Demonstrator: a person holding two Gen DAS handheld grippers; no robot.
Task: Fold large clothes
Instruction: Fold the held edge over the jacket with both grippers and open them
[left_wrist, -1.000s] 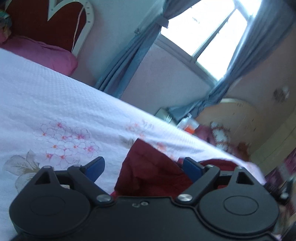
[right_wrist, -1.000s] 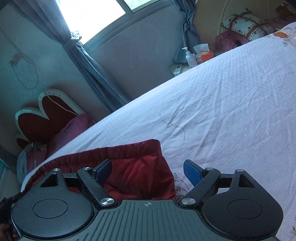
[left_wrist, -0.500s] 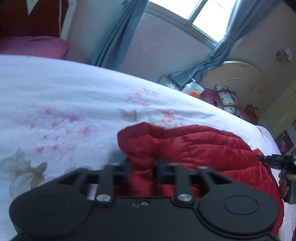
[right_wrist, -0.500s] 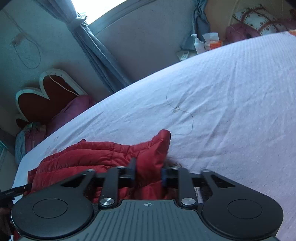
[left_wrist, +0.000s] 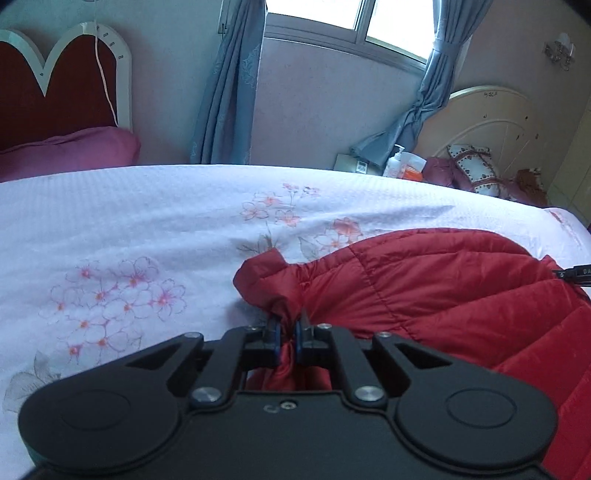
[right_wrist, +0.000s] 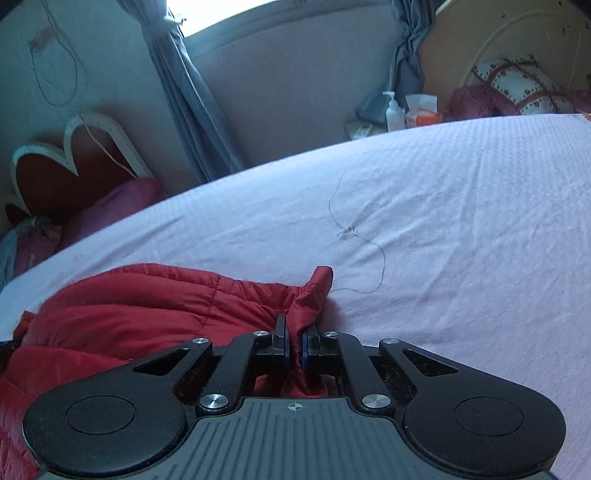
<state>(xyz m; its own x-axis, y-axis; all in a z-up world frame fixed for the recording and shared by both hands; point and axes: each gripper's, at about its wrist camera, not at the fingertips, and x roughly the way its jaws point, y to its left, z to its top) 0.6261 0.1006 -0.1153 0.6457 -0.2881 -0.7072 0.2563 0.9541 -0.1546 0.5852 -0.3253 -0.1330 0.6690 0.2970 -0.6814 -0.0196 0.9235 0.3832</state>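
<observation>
On the white flowered bed (left_wrist: 147, 221), the left gripper (left_wrist: 287, 328) pinches a bunched corner of the red quilted jacket (left_wrist: 424, 284), its blue pads pressed tight on the fabric; the jacket spreads away to the right, cut off by the frame edge and by the gripper body below. In the other view the right gripper (right_wrist: 294, 341) likewise clamps a puckered corner of the jacket (right_wrist: 147, 295), whose far left end runs out of frame. A thin dark thread (right_wrist: 369, 251) lies on the bedspread beyond it.
</observation>
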